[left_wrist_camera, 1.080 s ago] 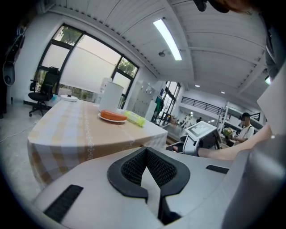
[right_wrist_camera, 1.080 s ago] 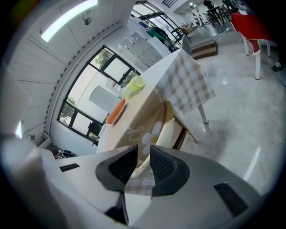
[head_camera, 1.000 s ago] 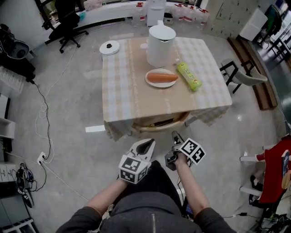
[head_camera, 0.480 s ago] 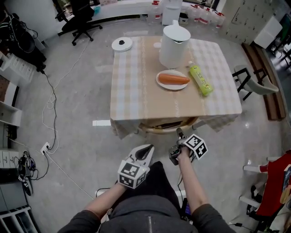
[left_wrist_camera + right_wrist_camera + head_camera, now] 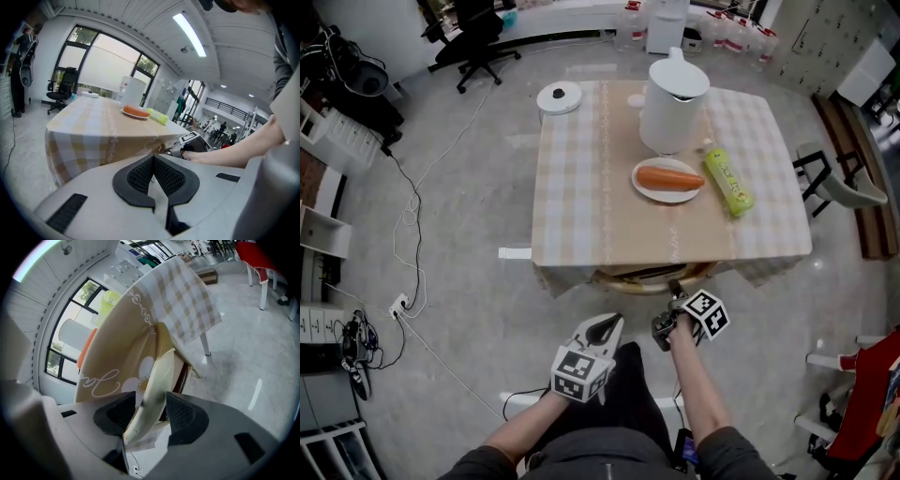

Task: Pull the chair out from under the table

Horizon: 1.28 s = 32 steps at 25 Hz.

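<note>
Shows the cream curved-back chair (image 5: 652, 277) tucked under the beige check-clothed square table (image 5: 581, 187) at its six o'clock edge; finds the right gripper (image 5: 675, 289) with jaws apart, one either side of the chair's backrest rim; places the left gripper (image 5: 605, 324) at seven o'clock of the chair, jaws closed together on nothing.
</note>
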Motion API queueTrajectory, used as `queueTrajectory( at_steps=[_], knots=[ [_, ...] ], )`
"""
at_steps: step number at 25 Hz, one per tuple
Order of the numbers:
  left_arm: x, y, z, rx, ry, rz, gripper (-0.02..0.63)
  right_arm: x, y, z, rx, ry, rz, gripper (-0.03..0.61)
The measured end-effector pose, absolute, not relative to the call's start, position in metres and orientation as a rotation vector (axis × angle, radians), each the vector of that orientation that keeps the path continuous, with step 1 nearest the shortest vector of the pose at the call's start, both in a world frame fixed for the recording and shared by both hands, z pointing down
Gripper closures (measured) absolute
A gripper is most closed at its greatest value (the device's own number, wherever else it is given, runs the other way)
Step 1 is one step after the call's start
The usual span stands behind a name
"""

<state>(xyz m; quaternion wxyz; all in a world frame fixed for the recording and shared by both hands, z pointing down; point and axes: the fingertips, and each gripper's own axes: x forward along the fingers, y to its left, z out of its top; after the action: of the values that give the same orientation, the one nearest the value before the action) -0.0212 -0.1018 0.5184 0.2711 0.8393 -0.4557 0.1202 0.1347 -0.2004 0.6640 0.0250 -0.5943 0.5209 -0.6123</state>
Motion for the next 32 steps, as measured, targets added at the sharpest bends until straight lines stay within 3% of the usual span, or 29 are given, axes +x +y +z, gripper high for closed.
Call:
queueTrajectory(
  at_steps=[32],
  knots=[
    [-0.071, -0.104, 0.534, 2.136, -1.31, 0.332, 0.604, 0.122, -0.234, 0.727, -1.869, 1.259, -2.007, 0.39]
  ],
)
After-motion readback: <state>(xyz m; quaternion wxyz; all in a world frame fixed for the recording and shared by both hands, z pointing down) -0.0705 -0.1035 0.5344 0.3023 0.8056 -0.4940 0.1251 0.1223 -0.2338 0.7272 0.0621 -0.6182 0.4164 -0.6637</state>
